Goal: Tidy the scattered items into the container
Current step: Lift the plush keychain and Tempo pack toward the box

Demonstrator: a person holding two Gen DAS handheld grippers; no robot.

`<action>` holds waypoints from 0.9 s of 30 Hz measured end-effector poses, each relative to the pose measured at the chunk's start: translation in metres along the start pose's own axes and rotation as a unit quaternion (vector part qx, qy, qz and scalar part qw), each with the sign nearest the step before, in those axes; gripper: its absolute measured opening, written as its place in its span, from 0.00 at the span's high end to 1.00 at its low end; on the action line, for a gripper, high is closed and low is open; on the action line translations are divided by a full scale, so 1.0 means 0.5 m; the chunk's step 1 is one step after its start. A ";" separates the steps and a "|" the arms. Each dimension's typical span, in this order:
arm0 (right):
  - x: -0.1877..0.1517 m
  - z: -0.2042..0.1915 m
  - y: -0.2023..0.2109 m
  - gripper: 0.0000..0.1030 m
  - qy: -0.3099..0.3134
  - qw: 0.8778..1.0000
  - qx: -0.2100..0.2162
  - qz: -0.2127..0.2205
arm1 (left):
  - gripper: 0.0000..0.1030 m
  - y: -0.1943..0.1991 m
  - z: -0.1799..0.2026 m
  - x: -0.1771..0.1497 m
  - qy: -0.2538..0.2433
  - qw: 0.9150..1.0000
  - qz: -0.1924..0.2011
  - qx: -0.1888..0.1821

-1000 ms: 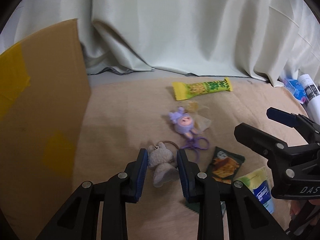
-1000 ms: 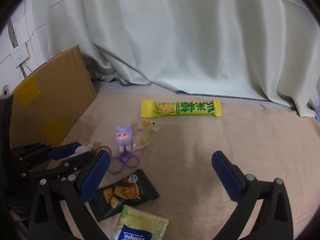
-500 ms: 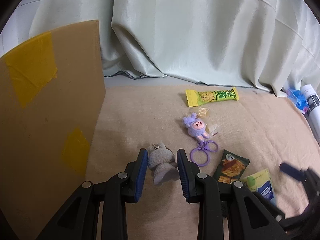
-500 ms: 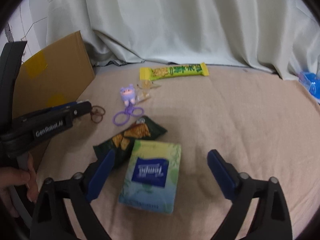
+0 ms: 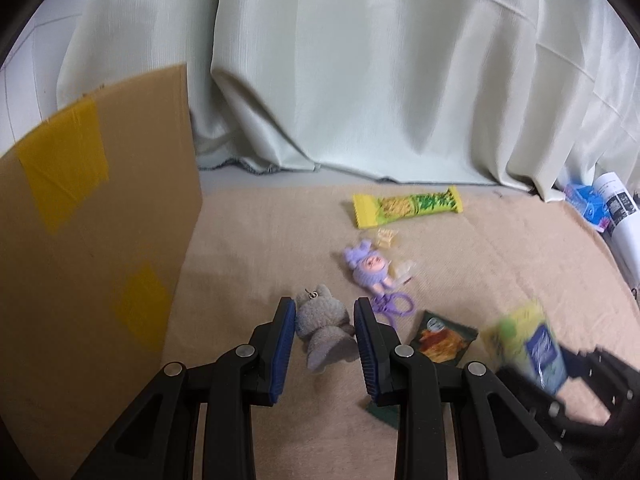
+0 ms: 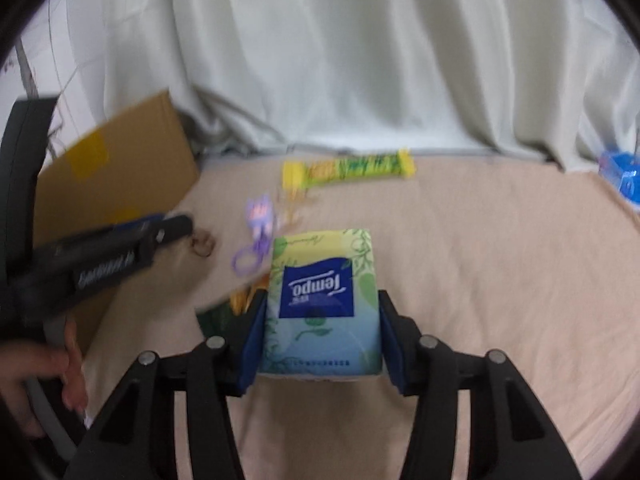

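My left gripper (image 5: 324,316) is shut on a grey plush keychain (image 5: 322,326) and holds it above the beige cloth, right of the cardboard box (image 5: 88,240). My right gripper (image 6: 322,312) is shut on a Tempo tissue pack (image 6: 322,296), lifted off the cloth; the pack also shows blurred in the left wrist view (image 5: 528,344). On the cloth lie a purple doll keychain (image 5: 370,272), a dark green snack packet (image 5: 444,338), a yellow-green snack bar (image 5: 408,210) and small clear-wrapped candies (image 5: 386,238).
The cardboard box (image 6: 116,176) with yellow tape stands at the left. A pale curtain (image 5: 360,80) hangs behind. Blue packaging (image 5: 588,206) and a white paper roll (image 5: 620,216) lie at the far right edge. The person's hand (image 6: 44,372) shows at lower left.
My right gripper has closed on the tissue pack and lifted it. My left gripper has moved back and left with the grey plush still held.
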State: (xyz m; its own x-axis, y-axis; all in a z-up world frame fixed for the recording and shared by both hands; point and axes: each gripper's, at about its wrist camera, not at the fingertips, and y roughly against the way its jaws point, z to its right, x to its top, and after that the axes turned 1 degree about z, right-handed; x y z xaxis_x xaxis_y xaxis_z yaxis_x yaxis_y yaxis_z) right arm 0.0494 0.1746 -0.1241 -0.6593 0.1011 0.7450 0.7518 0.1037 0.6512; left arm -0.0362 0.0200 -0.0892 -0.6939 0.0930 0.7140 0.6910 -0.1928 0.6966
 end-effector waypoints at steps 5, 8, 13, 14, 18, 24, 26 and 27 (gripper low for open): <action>0.069 0.004 0.002 0.46 0.000 0.999 -0.012 0.032 | 0.69 0.057 0.015 0.040 -0.011 0.999 0.039 0.006; 0.109 0.002 0.000 0.46 -0.006 0.999 -0.010 0.048 | 0.69 0.091 0.018 0.061 -0.019 0.998 0.063 0.013; 0.154 -0.019 0.002 0.46 -0.011 0.998 0.001 0.067 | 0.69 0.126 -0.006 0.086 -0.006 0.996 0.082 0.021; 0.161 -0.026 0.002 0.46 -0.007 0.998 0.004 0.070 | 0.69 0.132 -0.010 0.091 -0.005 0.996 0.084 0.022; 0.185 -0.051 0.010 0.46 0.003 0.997 0.021 0.076 | 0.69 0.161 -0.024 0.112 -0.005 0.995 0.094 0.030; 0.222 -0.117 0.037 0.46 0.027 0.993 0.057 0.098 | 0.69 0.232 -0.048 0.158 0.005 0.992 0.122 0.041; 0.235 -0.140 0.038 0.46 0.027 0.992 0.073 0.103 | 0.69 0.253 -0.061 0.168 0.007 0.991 0.126 0.053; 0.241 -0.151 0.037 0.46 0.026 0.991 0.079 0.104 | 0.69 0.263 -0.069 0.170 0.011 0.990 0.129 0.057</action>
State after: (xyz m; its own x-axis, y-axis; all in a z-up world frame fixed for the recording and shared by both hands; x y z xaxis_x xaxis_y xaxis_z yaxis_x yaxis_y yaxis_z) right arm -0.0151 0.1139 -0.0111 -0.4852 0.0858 0.8702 0.8579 0.2392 0.4548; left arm -0.0115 -0.0311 0.0608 -0.4944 0.0338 0.8686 0.8634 -0.0968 0.4952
